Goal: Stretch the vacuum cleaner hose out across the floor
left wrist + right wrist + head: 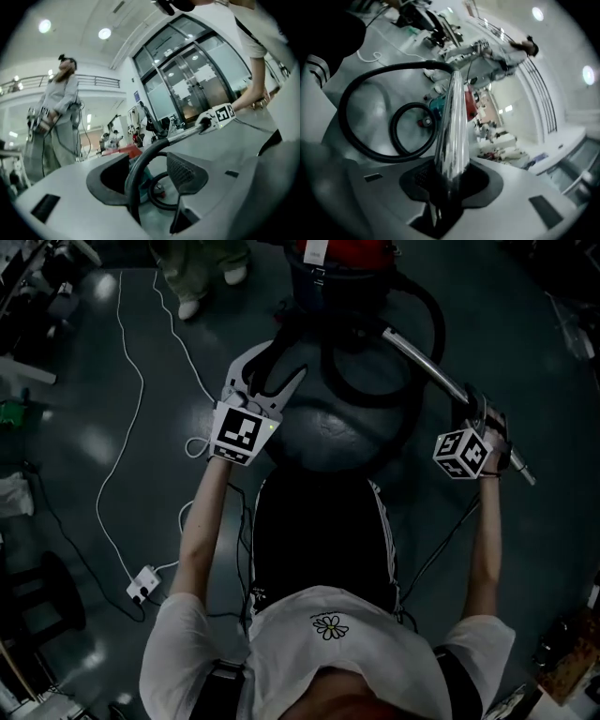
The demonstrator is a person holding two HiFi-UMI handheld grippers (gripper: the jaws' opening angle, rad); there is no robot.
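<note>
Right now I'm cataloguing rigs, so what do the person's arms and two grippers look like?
The left gripper and right gripper each have a pale grey-white body, dark textured pads on the jaws, and a white cube with black square markers. Short white sleeves; forearms bare.

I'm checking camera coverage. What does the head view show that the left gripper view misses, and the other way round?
Head view only: a white cable trailing over the floor to a socket block, and the left gripper seen from outside. Left gripper view only: glass doors and ceiling lights. Both: the hose passing between the left gripper's open jaws, the metal tube, and the right gripper shut on that tube.
</note>
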